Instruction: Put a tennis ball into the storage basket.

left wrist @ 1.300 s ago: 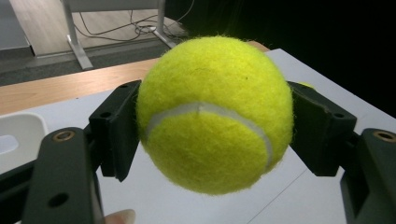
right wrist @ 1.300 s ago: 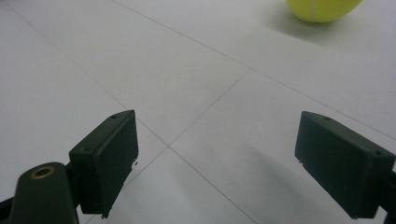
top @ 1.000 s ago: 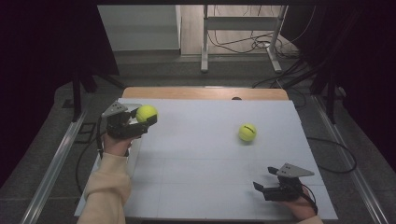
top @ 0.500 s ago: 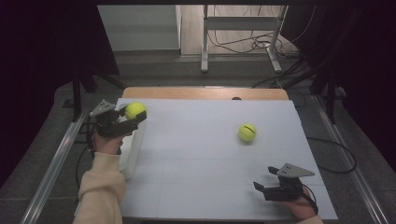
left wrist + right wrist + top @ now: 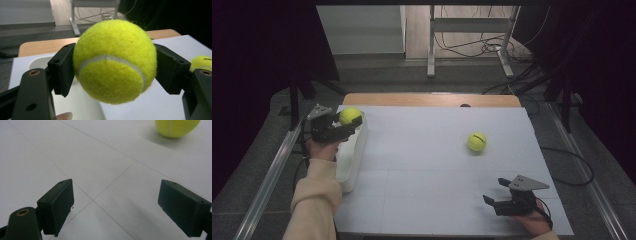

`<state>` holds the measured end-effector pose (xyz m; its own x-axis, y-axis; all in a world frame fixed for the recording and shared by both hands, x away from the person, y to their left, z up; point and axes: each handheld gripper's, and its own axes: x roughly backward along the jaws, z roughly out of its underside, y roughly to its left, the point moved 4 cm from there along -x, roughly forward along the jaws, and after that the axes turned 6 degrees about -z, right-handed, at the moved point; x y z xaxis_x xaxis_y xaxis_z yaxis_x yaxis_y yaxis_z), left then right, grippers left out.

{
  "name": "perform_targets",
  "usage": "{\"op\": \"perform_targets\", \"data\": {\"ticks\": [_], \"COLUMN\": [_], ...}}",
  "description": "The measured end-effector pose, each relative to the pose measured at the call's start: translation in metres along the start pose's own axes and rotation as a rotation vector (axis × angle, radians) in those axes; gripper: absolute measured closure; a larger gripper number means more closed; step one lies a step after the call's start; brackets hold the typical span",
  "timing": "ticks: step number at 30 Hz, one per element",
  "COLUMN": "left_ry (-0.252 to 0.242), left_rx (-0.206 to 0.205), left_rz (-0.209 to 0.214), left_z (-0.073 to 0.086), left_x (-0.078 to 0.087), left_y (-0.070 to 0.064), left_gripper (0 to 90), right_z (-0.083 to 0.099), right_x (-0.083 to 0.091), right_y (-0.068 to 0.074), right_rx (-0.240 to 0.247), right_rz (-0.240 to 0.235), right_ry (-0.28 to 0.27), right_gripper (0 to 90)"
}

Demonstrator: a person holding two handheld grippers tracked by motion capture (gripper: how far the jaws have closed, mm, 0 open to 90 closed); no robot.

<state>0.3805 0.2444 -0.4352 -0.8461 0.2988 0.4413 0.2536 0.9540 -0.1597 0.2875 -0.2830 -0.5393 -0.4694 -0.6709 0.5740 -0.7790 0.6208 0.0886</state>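
The left gripper (image 5: pixel 343 125) clenches 1 tennis ball (image 5: pixel 349 116) above the white bin (image 5: pixel 353 155); the right gripper (image 5: pixel 492 201), fingers released, rests far from the bin.

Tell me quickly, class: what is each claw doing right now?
Left claw: shut on the tennis ball, above the white bin.
Right claw: open, holding nothing, low over the table.

The high view looks forward and down over the whole white table (image 5: pixel 437 165), the left gripper view sits close behind a held tennis ball (image 5: pixel 113 61), and the right gripper view skims the tabletop, sharing with both the loose ball (image 5: pixel 176 127) at its 1 o'clock.
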Motion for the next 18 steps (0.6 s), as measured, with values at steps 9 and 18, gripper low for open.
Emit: {"op": "perform_targets", "data": {"ticks": [9, 18], "left_ry": [0.056, 0.097], "left_rx": [-0.012, -0.003], "left_rz": [-0.06, -0.081], "left_z": [0.0, 0.0], "left_x": [-0.011, -0.02], "left_y": [0.014, 0.025], "left_gripper": [26.2, 26.2], "right_z": [-0.001, -0.001], "right_x": [0.001, 0.001], "right_y": [-0.001, 0.0], "right_rx": [0.002, -0.002], "right_rz": [-0.003, -0.001], "right_ry": [-0.002, -0.003], "right_gripper": [13.8, 13.9]}}
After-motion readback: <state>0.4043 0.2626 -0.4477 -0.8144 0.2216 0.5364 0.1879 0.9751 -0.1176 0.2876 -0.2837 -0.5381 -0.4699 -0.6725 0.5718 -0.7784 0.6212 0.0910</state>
